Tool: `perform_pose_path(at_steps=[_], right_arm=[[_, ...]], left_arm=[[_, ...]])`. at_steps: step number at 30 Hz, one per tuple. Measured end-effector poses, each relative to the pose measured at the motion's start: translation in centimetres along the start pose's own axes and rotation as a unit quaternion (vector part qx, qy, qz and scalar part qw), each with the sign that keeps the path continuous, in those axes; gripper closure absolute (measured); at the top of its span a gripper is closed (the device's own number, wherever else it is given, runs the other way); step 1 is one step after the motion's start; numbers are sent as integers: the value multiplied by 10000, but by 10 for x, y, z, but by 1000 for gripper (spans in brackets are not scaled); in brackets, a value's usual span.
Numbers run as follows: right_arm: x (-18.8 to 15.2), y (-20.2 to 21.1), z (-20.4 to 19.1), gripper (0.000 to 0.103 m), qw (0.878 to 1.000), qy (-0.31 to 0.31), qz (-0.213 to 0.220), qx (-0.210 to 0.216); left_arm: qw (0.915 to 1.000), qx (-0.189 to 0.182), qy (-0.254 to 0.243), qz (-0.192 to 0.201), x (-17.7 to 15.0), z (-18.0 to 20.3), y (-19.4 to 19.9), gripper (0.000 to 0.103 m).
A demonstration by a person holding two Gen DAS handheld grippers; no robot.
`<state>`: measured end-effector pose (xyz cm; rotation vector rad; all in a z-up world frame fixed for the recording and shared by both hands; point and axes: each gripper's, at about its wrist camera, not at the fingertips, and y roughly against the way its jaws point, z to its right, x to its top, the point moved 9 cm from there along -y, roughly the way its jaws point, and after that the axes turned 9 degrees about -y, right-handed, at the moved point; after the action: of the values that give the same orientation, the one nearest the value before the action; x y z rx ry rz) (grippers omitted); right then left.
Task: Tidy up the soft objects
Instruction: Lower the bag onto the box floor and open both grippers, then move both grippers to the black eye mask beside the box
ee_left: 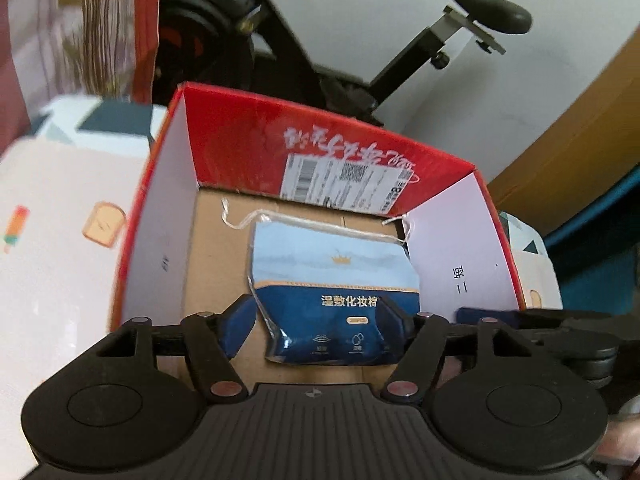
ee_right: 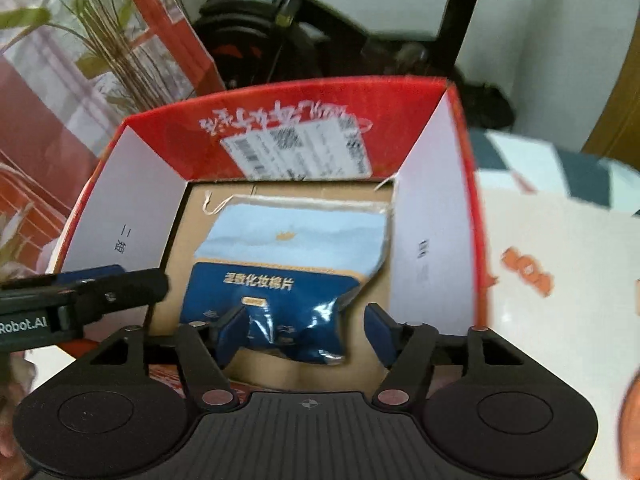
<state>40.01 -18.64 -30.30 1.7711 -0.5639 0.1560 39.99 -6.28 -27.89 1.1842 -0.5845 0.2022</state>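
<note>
Cotton-pad pouch [ee_left: 332, 280] lay in the red box [ee_left: 240, 136]. Left gripper [ee_left: 316, 320] and right gripper [ee_right: 306, 330]: jaws open, gripping nothing. I judged placement done; next, fetch another soft item.

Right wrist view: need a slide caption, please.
Blue cotton-pad pouch lies in the red carton, right tool open above it.

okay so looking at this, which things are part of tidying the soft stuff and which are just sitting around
Job:
blue cotton-pad pouch, lying inside the red cardboard box
left gripper, open
right gripper, open

Just around:
exercise bike
potted plant
patterned cloth
</note>
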Motion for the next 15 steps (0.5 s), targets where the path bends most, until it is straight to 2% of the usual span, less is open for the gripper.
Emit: perform_pose_path(at_steps=[5, 10, 11, 13, 15], right_arm=[[-3, 25, 3, 25, 9992, 158, 351, -96], [-10, 46, 1, 7, 9971, 327, 678, -112], [-12, 50, 0, 6, 9965, 348, 745, -113], [-16, 58, 0, 1, 9951, 377, 903, -167], [-20, 66, -2, 0, 9933, 425, 1064, -150]], left_arm=[[9985, 348, -367, 227, 0, 3, 21, 31], [9945, 674, -669, 435, -6, 5, 41, 18], [9938, 717, -703, 482, -7, 5, 46, 16], [9922, 771, -765, 616, -10, 6, 55, 4], [9907, 811, -807, 743, -14, 6, 64, 3]])
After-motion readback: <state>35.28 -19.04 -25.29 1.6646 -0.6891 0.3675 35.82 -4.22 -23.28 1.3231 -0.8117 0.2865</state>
